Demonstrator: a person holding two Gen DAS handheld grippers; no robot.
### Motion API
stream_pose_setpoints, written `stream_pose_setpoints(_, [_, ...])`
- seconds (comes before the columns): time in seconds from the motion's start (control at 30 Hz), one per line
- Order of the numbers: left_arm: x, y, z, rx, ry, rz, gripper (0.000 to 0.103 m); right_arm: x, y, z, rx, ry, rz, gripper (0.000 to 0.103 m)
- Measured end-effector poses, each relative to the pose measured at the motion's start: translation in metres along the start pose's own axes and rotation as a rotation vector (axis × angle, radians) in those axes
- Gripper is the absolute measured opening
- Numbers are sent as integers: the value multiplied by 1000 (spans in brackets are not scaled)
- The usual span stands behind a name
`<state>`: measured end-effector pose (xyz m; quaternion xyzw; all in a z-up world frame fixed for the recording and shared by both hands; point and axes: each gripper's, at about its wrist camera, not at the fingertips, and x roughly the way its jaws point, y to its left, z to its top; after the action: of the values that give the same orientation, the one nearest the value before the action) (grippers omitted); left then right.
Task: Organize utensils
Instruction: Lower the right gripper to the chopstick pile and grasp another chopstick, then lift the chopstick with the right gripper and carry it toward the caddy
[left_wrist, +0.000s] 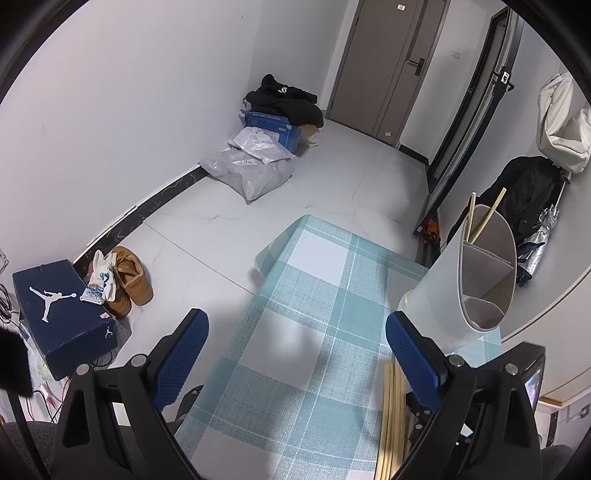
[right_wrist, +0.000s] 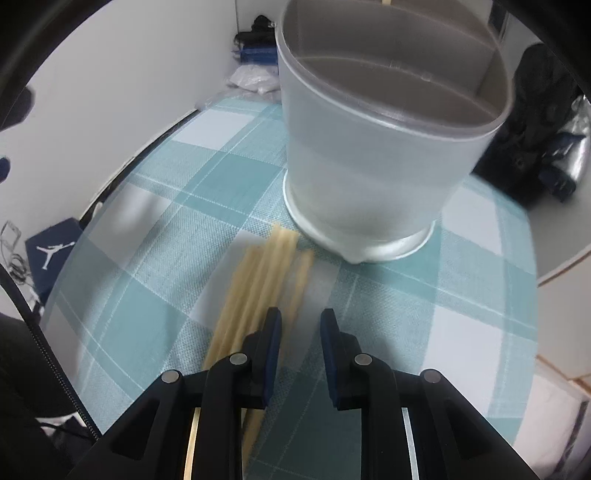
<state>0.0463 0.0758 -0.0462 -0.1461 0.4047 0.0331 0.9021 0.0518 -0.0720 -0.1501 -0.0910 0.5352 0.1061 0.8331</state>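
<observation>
Left gripper (left_wrist: 295, 358) jaws wide apart, nothing between them, hanging over the teal-and-white checked tablecloth (left_wrist: 295, 332) near the table's left edge. Its right blue pad (left_wrist: 413, 354) sits just beside the base of the utensil holder (left_wrist: 443, 295).

Utensil holder is a frosted white plastic cup with internal dividers, standing on the cloth toward the table's right side. Two chopsticks in holder (left_wrist: 487, 214) stand in the rear compartment, leaning apart, tips poking above the rim.

Loose chopsticks (right_wrist: 266, 280) lie in a bundle flat on the cloth, roughly parallel, far ends almost touching the holder's base (right_wrist: 354, 236). Left wrist view catches the same bundle at bottom right, partly behind the finger.

Right gripper (right_wrist: 301, 354) is pointed steeply down just above the bundle's near end, jaws parted by a narrow gap. Gap looks clear: only cloth visible through it. Sticks pass under and to the left of its left finger (right_wrist: 271, 347). Contact with the sticks: can't tell, frame is blurred there.

Off the table: Jordan shoebox (left_wrist: 62, 310) and tan shoes (left_wrist: 129, 280) on the floor by the wall.
</observation>
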Motion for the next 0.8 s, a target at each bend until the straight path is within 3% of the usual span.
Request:
stream_pose_setpoints(0.2, [0,2,1,-15,1,4,95,2,0,8,-21,13,16,20])
stream_pose_setpoints(0.33, [1,2,0,-16,2,2,95,-1,-10,5,-14,27,61,4])
stream_pose_setpoints(0.63, [5,-4,-1,8,35,-29,95,-12,-32,-14,-17,107,141,5])
stream_pose_setpoints(0.8, [11,-7,-5,36,53,-6,95,-12,-29,-9,-62,75,129,7])
